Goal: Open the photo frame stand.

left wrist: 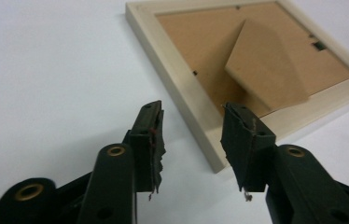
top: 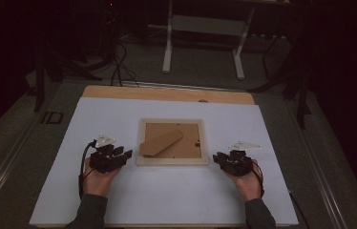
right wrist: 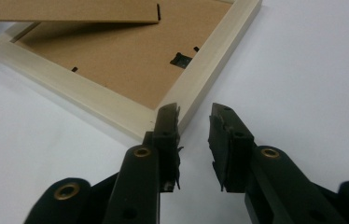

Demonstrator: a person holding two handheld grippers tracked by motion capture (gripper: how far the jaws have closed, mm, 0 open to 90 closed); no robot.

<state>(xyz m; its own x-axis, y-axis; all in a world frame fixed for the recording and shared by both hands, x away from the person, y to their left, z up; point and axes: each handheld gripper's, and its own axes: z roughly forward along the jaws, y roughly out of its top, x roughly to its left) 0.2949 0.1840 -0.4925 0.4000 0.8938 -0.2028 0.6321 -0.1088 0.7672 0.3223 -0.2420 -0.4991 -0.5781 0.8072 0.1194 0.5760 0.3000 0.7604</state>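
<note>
A white sheet (top: 119,191) covers most of a wooden table (top: 167,93), whose bare far edge shows beyond it. The room around is dark: grey floor, black cables (top: 118,67) trailing across it, and the white legs of a stand (top: 203,43) behind the table.

A pale wooden picture frame (top: 172,162) lies face down near the middle of the sheet, brown backing board up, with its cardboard easel leg (top: 162,142) lying slantwise on the backing. The left gripper (top: 119,155) rests on the sheet just beside the frame's near left corner; the right gripper (top: 220,158) sits just beside the near right corner. A hand (top: 98,179) holds each from below.

The high view gives the whole layout but leaves the jaws as dark lumps. The left gripper view shows them parted with nothing between, the frame's corner (left wrist: 217,161) just ahead in the gap, untouched. The right gripper view shows its jaws apart too, more narrowly, empty, with the other near corner (right wrist: 163,116) close beyond the left jaw; it also shows a small black hanger clip (right wrist: 181,59) on the backing
</note>
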